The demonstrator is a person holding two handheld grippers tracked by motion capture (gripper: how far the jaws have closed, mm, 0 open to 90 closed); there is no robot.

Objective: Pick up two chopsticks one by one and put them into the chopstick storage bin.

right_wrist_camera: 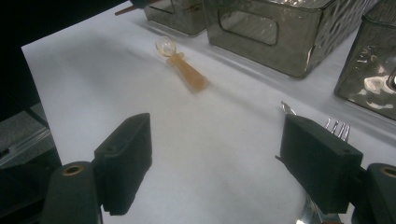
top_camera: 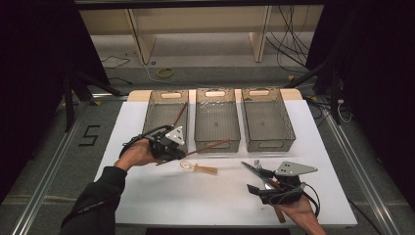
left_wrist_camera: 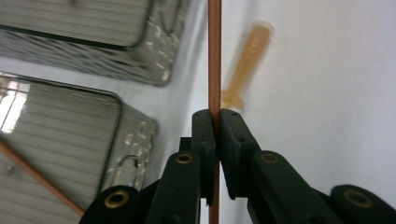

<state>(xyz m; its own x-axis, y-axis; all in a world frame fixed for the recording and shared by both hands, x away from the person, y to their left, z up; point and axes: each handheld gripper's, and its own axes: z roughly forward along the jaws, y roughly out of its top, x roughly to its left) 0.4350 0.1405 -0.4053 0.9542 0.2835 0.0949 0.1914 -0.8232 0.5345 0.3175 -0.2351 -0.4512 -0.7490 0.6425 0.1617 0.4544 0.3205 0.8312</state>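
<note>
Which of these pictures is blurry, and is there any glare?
Left gripper view: the amber spoon is blurred, while the held chopstick is sharp. Right gripper view: glare on the right bin. High view: dim surroundings, evenly lit white table.

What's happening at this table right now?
A person works with a gripper in each hand. The left gripper is shut on a brown chopstick, holding it above the white table in front of three clear bins; another chopstick already leans in the leftmost bin. The right gripper is open and holds nothing, with a knife and a fork close by. An orange-handled spoon lies on the table between the two grippers.
</note>
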